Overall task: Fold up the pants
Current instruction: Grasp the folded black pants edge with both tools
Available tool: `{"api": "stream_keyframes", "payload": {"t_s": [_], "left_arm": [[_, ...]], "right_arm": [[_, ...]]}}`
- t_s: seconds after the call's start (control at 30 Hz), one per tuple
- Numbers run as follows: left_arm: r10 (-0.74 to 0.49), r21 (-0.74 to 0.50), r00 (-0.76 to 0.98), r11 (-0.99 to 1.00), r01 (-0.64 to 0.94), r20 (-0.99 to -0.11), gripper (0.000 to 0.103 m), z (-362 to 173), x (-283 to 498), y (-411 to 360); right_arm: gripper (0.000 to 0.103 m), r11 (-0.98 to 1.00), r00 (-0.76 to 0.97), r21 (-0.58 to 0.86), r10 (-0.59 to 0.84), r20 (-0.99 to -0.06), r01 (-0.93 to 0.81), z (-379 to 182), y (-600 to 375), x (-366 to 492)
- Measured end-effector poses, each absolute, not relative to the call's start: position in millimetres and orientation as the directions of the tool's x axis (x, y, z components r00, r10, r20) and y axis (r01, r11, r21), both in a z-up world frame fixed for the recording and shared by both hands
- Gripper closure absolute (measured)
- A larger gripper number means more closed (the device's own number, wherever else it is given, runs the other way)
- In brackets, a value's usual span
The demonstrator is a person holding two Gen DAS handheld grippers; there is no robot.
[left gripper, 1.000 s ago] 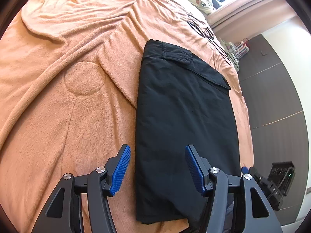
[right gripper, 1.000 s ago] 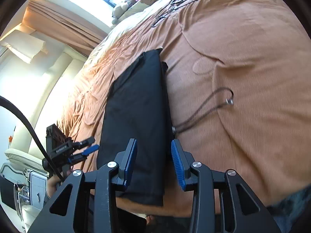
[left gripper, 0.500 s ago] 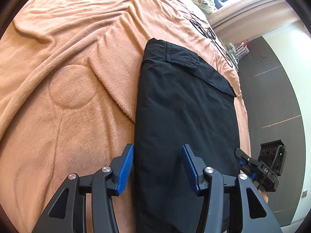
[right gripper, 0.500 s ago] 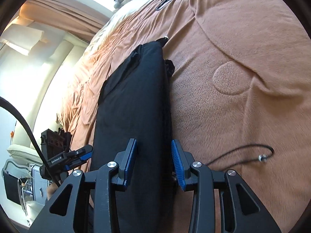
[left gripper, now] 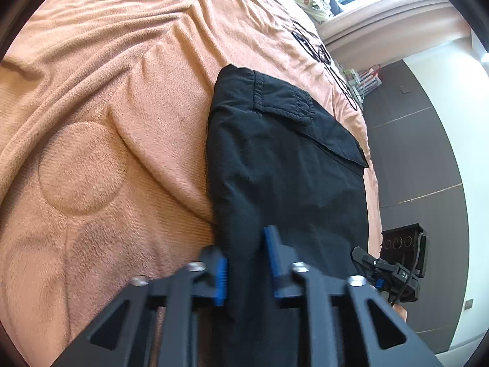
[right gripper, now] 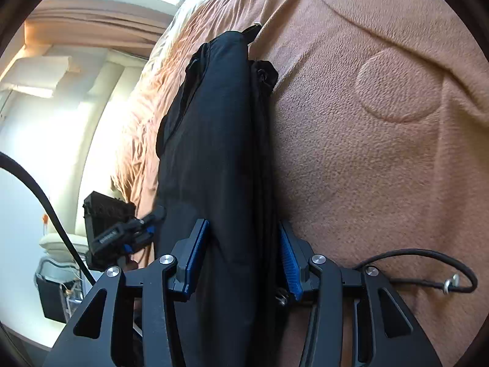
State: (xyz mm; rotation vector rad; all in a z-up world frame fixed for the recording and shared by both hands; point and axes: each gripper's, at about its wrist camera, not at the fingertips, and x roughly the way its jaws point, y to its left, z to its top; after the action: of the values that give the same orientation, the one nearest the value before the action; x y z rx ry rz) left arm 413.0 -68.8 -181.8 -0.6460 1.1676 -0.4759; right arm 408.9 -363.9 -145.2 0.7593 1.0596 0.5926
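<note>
In the left wrist view, the black folded fabric pants (left gripper: 284, 165) lie lengthwise on the orange fleece blanket of the bed (left gripper: 101, 140). The left gripper (left gripper: 246, 267) has just been closing; its blue fingers (left gripper: 220, 278) now stand narrow and pinch the near left edge, probably to lift this end for the next fold.

In the right wrist view, the right gripper (right gripper: 243, 260) has been opening. Its fingers (right gripper: 289, 261) stand around the near right edge of the pants (right gripper: 220, 140), but I cannot tell if they press. A black cord (right gripper: 428, 267) lies just right.
</note>
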Motion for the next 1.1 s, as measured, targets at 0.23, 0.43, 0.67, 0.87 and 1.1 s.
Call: {"api": "stream_keyframes", "payload": {"t_s": [0.23,0.43,0.67,0.87,1.1], "left_arm": [[-0.653,-0.693,0.355,0.721,0.021,-0.669,0.094,-166.5,410.6,-49.3],[-0.629,-0.676,0.348,0.736,-0.019,-0.695,0.094,-171.0,414.1,-25.2],[-0.627,-0.667,0.326,0.745,-0.016,-0.707,0.094,-177.0,423.6,-27.0],[-0.641,-0.679,0.315,0.734,-0.014,-0.700,0.094,-183.8,429.8,-29.5],[-0.655,-0.690,0.308,0.723,-0.010,-0.690,0.093,-187.9,428.1,-28.1]], "right_arm": [[0.070,0.557,0.365,0.827,0.788,-0.495,-0.079,-150.7,-358.0,407.9],[0.074,0.540,0.294,0.832,0.821,-0.489,-0.126,-153.8,-334.7,406.0],[0.054,0.568,0.319,0.819,0.795,-0.516,-0.088,-154.3,-348.4,424.0],[0.053,0.511,0.317,0.858,0.824,-0.470,-0.054,-165.5,-356.7,437.3],[0.053,0.496,0.325,0.867,0.829,-0.455,-0.052,-172.4,-340.9,444.3]]}}
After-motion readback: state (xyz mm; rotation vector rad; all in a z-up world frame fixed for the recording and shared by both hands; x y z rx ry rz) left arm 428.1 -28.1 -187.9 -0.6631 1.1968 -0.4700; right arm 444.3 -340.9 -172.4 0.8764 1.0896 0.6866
